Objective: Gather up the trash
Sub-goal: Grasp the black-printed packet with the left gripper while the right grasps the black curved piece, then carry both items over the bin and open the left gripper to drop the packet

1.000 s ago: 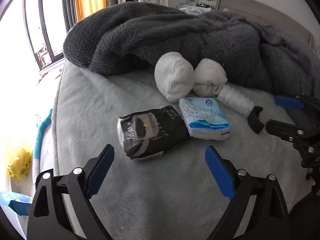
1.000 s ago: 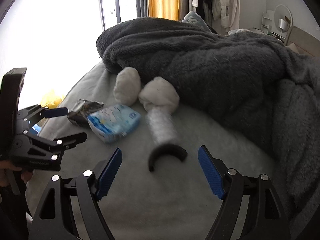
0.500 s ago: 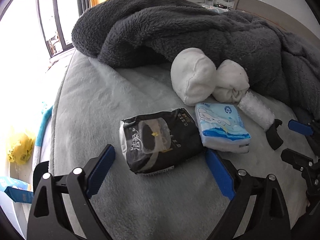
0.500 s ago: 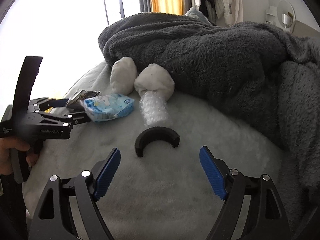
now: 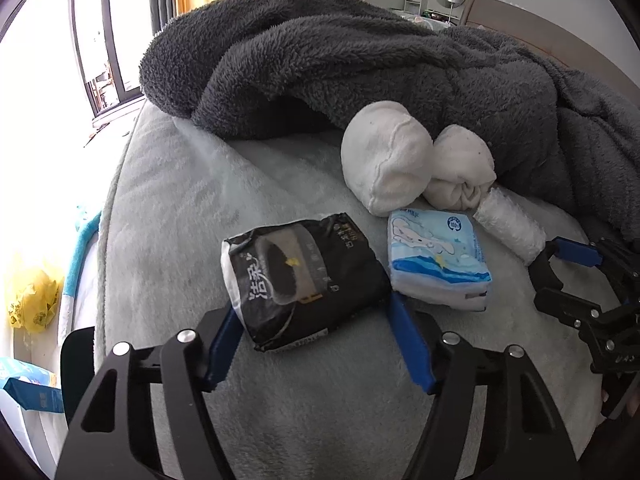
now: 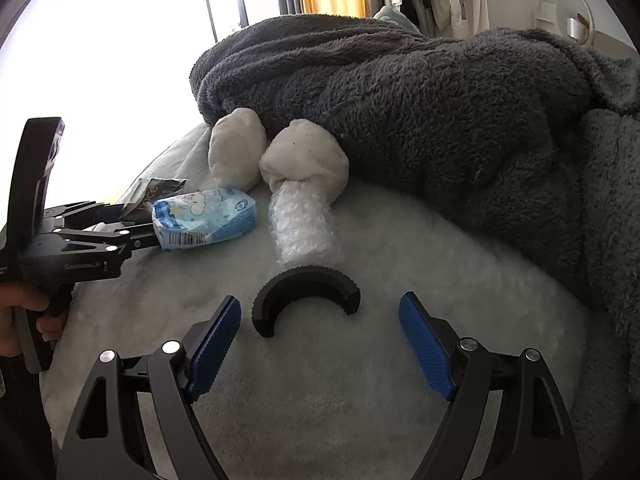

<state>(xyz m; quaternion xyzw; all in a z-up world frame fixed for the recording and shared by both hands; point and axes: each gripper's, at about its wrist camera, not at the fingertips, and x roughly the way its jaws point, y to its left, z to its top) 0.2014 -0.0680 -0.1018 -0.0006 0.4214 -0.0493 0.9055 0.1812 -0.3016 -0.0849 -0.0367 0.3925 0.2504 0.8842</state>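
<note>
A black tissue pack (image 5: 300, 276) lies on the pale bed cover, its near end between the open fingers of my left gripper (image 5: 316, 344). A blue-and-white tissue pack (image 5: 436, 256) lies just right of it, also seen in the right wrist view (image 6: 204, 220). A roll of bubble wrap (image 6: 304, 228) and a black half-ring (image 6: 304, 296) lie in front of my right gripper (image 6: 320, 344), which is open and empty, the ring just ahead of its fingertips. The right gripper also shows in the left wrist view (image 5: 568, 280).
Two white rolled socks (image 5: 384, 160) (image 5: 460, 168) lie against a heaped dark grey fleece blanket (image 5: 360, 64) behind the trash. The bed edge falls off at the left, with a yellow bag (image 5: 32, 300) and a blue box (image 5: 28, 392) on the floor.
Both grippers have moved forward. The left one now straddles the near end of the black tissue pack. The right one has closed in on the black half-ring.
</note>
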